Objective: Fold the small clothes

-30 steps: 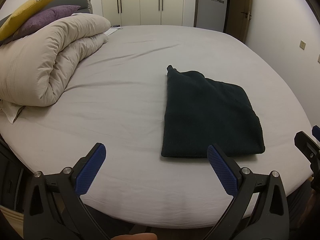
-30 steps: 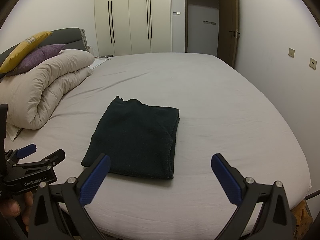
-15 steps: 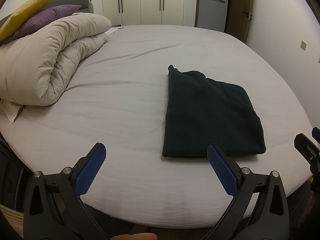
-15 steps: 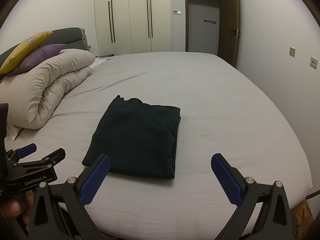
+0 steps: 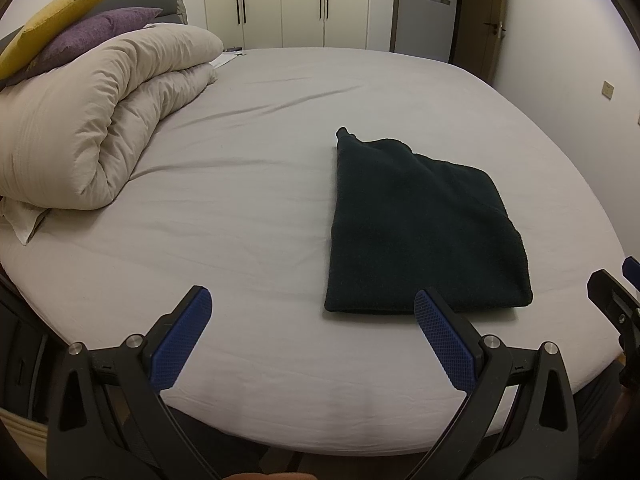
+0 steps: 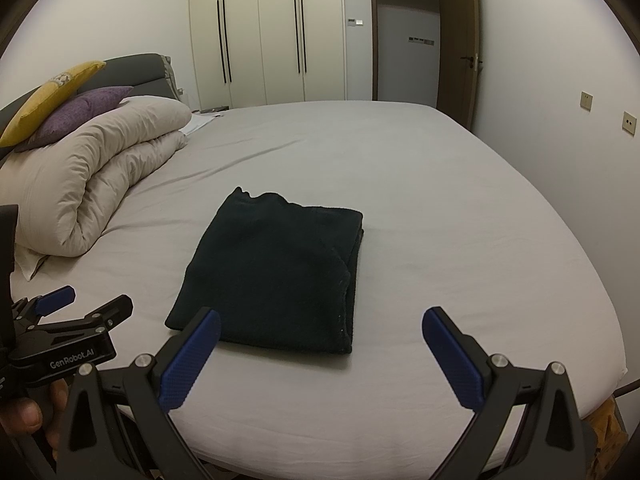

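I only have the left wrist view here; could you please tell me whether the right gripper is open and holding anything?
Observer: The right gripper is open and empty, short of the dark folded cloth.
Operator: Thank you. How does the cloth's right edge look?
Observer: Stacked layers show along that edge, so it is folded over.
Operator: Is anything to the right of it on the bed?
Observer: Only bare sheet.

left gripper (image 5: 312, 312) hovering wide open at frame bottom | dark folded garment (image 5: 420, 228) lying right of centre on bed (image 5: 240, 184) | rolled duvet (image 5: 96, 120) sitting upper left | right gripper (image 5: 616, 300) peeking in at right edge
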`<act>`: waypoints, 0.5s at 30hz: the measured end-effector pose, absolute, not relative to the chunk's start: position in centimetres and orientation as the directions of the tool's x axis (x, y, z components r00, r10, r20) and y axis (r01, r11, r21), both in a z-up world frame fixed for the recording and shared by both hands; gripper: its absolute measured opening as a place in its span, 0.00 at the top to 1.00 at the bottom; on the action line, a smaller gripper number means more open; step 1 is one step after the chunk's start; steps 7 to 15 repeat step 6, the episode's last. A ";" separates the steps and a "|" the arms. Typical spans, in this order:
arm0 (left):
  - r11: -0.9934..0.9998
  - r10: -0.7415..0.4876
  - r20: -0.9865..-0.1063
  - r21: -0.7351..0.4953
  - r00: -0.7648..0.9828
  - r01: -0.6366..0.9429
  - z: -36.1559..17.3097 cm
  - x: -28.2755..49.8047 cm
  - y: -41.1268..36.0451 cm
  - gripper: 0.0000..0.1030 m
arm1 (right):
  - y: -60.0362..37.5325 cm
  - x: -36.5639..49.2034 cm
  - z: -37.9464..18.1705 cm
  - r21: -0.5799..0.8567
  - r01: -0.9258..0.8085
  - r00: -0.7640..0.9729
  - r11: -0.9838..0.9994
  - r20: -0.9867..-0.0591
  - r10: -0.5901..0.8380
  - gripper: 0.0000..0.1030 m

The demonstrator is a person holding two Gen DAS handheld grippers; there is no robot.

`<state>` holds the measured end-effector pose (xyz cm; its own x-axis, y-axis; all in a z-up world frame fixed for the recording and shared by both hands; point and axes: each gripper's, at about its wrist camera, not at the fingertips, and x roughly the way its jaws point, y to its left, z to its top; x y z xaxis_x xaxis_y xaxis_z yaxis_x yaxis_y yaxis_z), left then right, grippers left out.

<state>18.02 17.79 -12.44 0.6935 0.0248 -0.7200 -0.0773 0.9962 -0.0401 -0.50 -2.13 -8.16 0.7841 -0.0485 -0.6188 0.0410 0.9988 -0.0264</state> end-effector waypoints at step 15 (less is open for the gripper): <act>0.995 0.057 -0.703 -0.021 0.709 -0.100 -12.3 17.7 18.0 0.00 | -2.2 -0.7 -8.4 -0.026 0.041 0.783 0.999 -0.620 -0.048 0.00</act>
